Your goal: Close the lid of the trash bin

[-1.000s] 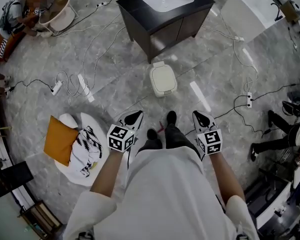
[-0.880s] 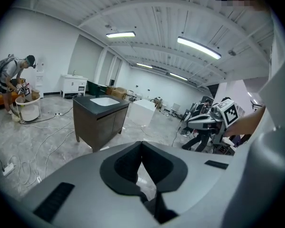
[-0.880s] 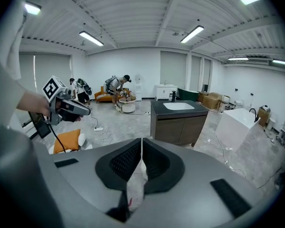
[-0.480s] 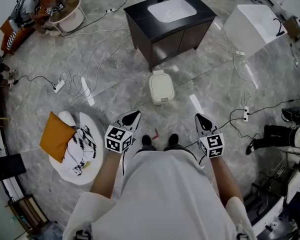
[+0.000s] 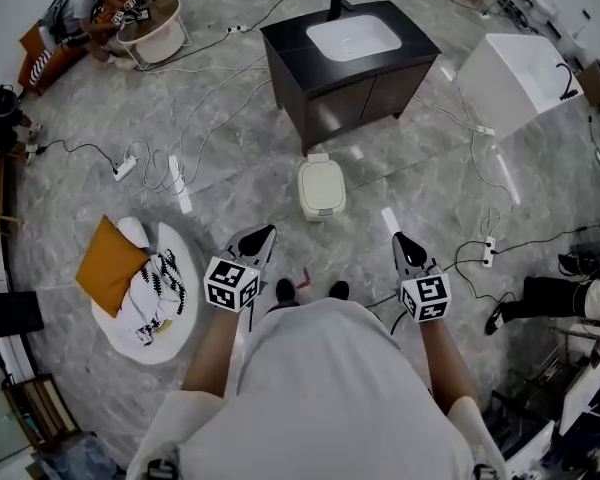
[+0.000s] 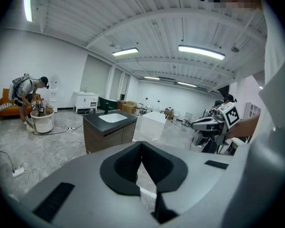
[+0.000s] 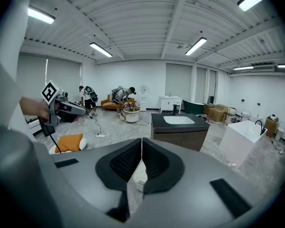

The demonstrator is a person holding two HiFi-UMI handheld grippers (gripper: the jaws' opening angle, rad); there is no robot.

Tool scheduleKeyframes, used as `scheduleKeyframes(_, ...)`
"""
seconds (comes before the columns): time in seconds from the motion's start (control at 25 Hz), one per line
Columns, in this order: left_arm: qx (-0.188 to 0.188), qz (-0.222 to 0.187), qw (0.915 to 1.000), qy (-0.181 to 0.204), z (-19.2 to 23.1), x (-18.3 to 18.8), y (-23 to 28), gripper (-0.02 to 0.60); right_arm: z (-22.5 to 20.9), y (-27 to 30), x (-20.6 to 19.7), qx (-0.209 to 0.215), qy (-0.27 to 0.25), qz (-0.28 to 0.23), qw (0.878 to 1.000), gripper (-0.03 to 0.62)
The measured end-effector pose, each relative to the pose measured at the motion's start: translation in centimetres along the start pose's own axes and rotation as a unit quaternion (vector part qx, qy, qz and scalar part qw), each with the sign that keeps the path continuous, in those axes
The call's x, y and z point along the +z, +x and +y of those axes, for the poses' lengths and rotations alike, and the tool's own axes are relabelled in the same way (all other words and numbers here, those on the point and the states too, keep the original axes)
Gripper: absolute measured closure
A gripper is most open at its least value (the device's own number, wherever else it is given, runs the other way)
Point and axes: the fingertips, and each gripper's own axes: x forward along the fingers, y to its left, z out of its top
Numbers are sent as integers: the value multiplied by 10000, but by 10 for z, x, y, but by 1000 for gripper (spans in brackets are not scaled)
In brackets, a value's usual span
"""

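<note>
Far left, floor: orange cushion (image 5: 108,278) lies on a round white pad (image 5: 180,336), with a black-and-white patterned cloth (image 5: 165,290) touching its right side. Cables and a power strip (image 5: 126,168) trail over the grey marble floor (image 5: 230,158) above them.

Left gripper (image 5: 263,234): held out in front of the person, above the floor and well apart from the bin. In the left gripper view the jaws are pressed together with nothing between them.

Centre: trash bin (image 5: 321,188), small and white, stands on the floor just in front of a dark cabinet (image 5: 355,88) with a white sink (image 5: 356,37) set in its top. The bin's lid lies flat down on it. The bin sits ahead of the person's shoes (image 5: 311,290), between the two grippers but farther out than either.

Right gripper (image 5: 401,241): level with the left one and also clear of the bin. The right gripper view shows the jaws clenched and empty; the bin shows pale behind them.

Right: white box-shaped tub (image 5: 525,68) beside the cabinet. At the far right edge, a seated person's dark-trousered legs (image 5: 545,296).
</note>
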Motion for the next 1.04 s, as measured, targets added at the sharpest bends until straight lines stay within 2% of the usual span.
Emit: scheduleKeyframes(1.04,129,-14,9999,72,3,9,5,563,-3,7,14,121,-116,-175,9997,560)
